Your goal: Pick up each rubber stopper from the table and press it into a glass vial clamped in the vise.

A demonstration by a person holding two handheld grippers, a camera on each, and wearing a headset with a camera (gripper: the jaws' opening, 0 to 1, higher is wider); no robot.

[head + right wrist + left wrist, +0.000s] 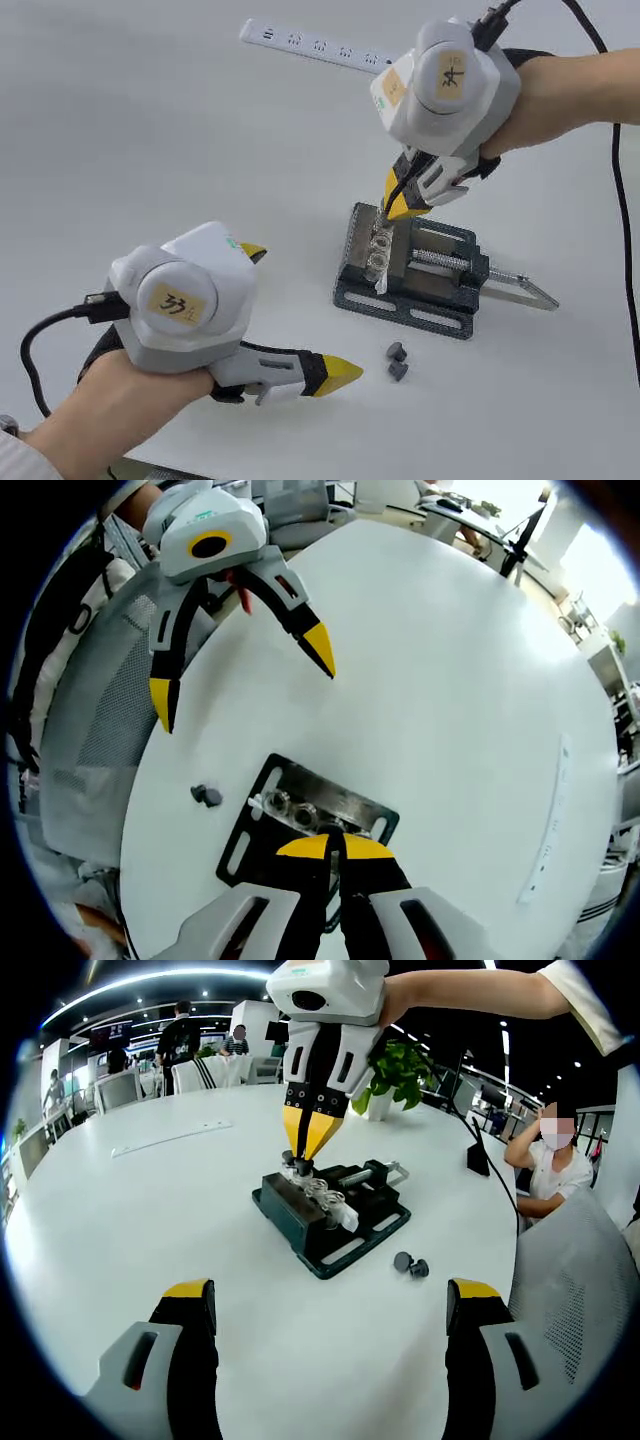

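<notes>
A dark vise (pixel 440 292) (pixel 345 1235) (pixel 245 832) stands on the white table and clamps a row of clear glass vials (pixel 379 252) (pixel 328 1196) (pixel 290 805). My right gripper (pixel 392 212) (pixel 303 1146) (pixel 335 847) points down over the far end of the row, shut on a dark rubber stopper (pixel 298 1168) that sits at a vial mouth. Two loose grey stoppers (pixel 397 362) (pixel 410 1265) (pixel 207 796) lie on the table in front of the vise. My left gripper (pixel 296 312) (pixel 330 1295) (pixel 240 678) hovers open at the near left, holding nothing.
A white power strip (pixel 310 42) (pixel 170 1138) (pixel 548 830) lies at the back of the table. A black cable (pixel 625 220) runs down the right side. In the left gripper view a potted plant (pixel 400 1070) stands behind the vise, and a person (pixel 550 1165) sits at the right.
</notes>
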